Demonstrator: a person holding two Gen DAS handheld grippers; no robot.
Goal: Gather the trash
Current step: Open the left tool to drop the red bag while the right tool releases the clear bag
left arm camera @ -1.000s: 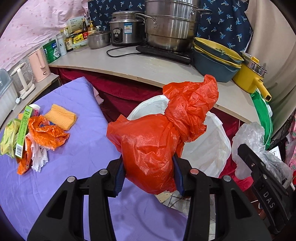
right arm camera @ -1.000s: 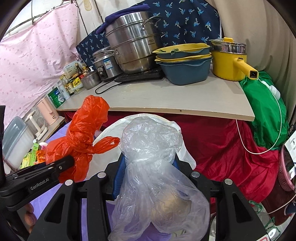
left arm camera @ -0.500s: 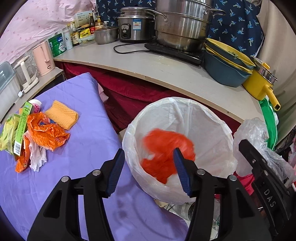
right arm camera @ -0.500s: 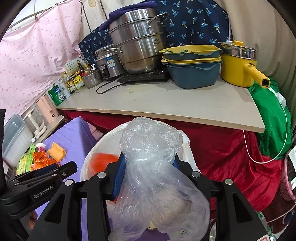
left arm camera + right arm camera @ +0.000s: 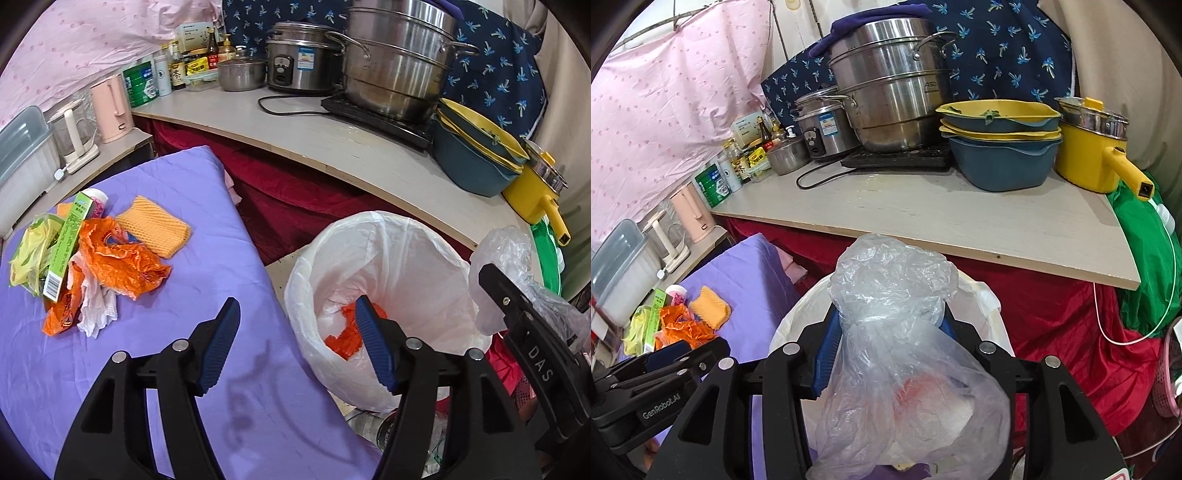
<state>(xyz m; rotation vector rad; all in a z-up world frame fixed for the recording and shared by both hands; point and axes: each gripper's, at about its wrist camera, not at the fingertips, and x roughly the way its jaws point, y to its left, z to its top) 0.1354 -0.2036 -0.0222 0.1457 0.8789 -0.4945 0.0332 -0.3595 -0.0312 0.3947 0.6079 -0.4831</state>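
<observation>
Trash bin (image 5: 388, 266); claw (image 5: 532, 354) lettering, seemingly "DAS"

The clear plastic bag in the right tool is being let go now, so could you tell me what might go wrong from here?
1. The right tool is opening with the clear bag still between its pads; the bag might snag on the white bin liner's rim rather than drop inside.
2. The left tool, opening and empty, sits close beside that rim and could bump it.
3. The trash pile remains on the purple cloth.
</observation>
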